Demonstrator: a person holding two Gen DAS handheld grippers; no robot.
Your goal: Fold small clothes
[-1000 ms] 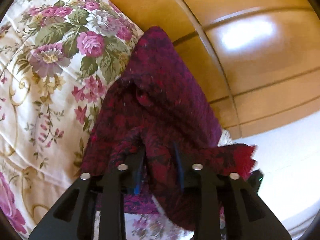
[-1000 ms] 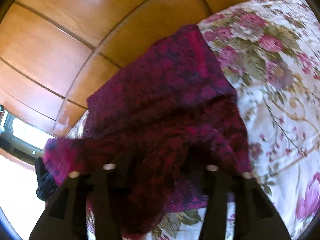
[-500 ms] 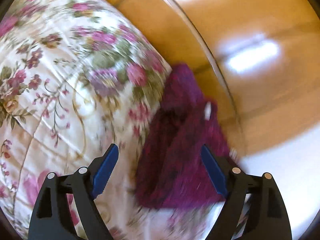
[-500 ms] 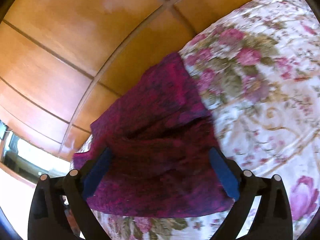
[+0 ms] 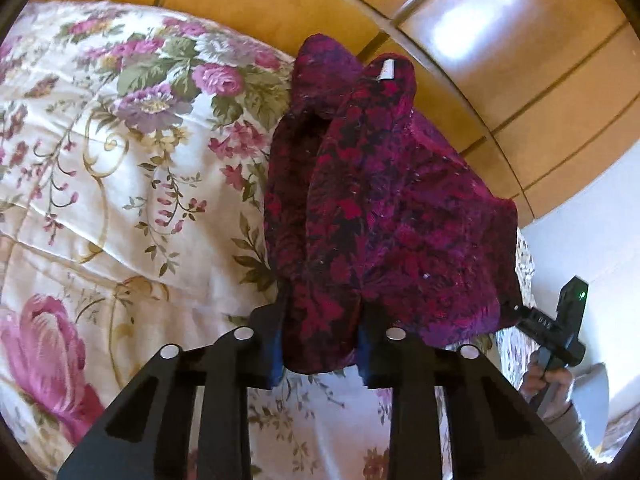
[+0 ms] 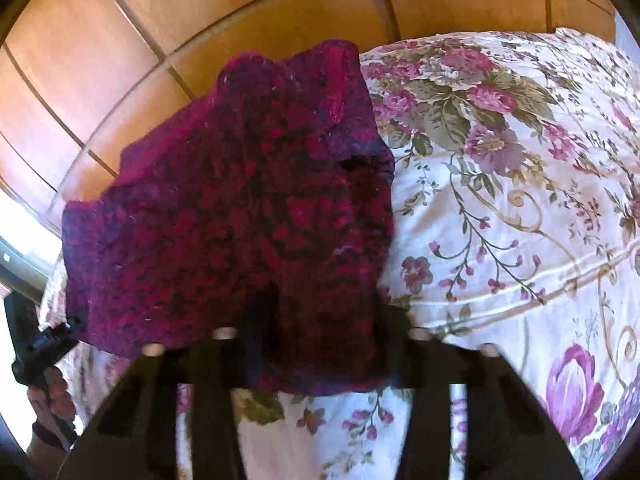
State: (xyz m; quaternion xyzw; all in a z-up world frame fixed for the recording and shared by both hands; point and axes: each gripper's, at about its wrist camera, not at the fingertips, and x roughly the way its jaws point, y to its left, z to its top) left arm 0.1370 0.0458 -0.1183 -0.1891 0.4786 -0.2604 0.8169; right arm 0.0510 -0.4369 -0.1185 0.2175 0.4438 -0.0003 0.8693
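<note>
A small dark red and magenta knitted garment [image 5: 380,208] lies bunched on the flowered bedspread [image 5: 120,184], next to the wooden panelling. A white label [image 5: 386,69] shows at its far end. My left gripper [image 5: 320,336] has the garment's near edge between its fingers, and its jaws are closing on that fold. In the right wrist view the same garment [image 6: 240,208] spreads out ahead. My right gripper [image 6: 320,332] is closing too, with the near hem pinched between its pads. The fingertips of both are partly buried in the cloth.
Orange-brown wooden panelling [image 5: 500,92] runs along the far side of the bed. A hand [image 5: 548,380] shows at the right edge of the left wrist view, and another hand [image 6: 48,396] at the lower left of the right wrist view. A bright window [image 6: 20,248] lies left.
Both grippers held the garment, then opened wide and let it drop onto the bedspread. Now both have closed again on its near edge. The white label has come into sight.
</note>
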